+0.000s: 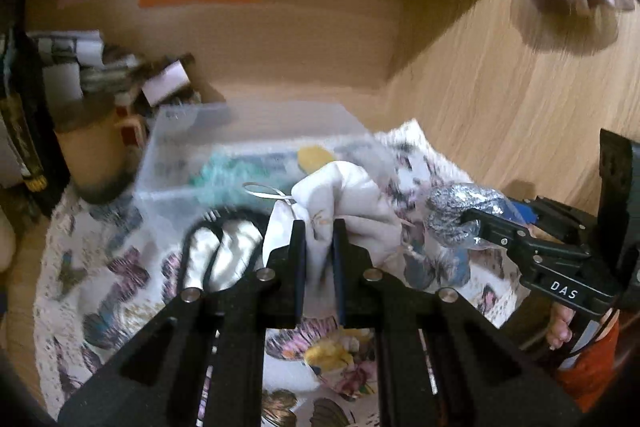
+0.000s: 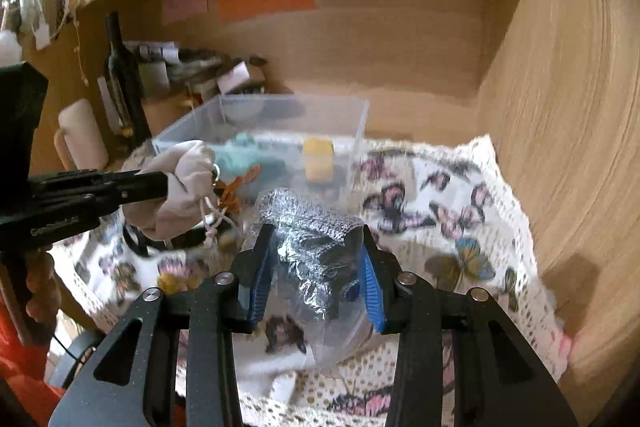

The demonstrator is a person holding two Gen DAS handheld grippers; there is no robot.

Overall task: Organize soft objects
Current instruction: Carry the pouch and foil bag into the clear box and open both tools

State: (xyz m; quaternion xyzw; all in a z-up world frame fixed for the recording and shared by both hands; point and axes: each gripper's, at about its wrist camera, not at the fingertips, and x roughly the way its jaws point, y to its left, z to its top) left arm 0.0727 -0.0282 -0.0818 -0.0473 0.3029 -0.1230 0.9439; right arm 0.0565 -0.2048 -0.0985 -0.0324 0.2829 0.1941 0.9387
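My left gripper (image 1: pixel 319 227) is shut on a white cloth pouch (image 1: pixel 340 195) with a drawstring, held above the butterfly cloth; it also shows in the right wrist view (image 2: pixel 176 187). My right gripper (image 2: pixel 316 239) is shut on a grey knitted item in a clear plastic bag (image 2: pixel 312 227), seen at the right in the left wrist view (image 1: pixel 456 211). Behind both stands a clear plastic box (image 2: pixel 280 115) holding a teal soft item (image 2: pixel 244 155) and a yellow sponge (image 2: pixel 318 155).
A butterfly-print cloth (image 2: pixel 440 203) covers the wooden shelf floor. A dark bottle (image 2: pixel 120 67), a white mug (image 2: pixel 80 135) and clutter stand at the back left. The wooden side wall (image 2: pixel 560 107) is close on the right. A black strap (image 1: pixel 200 239) lies on the cloth.
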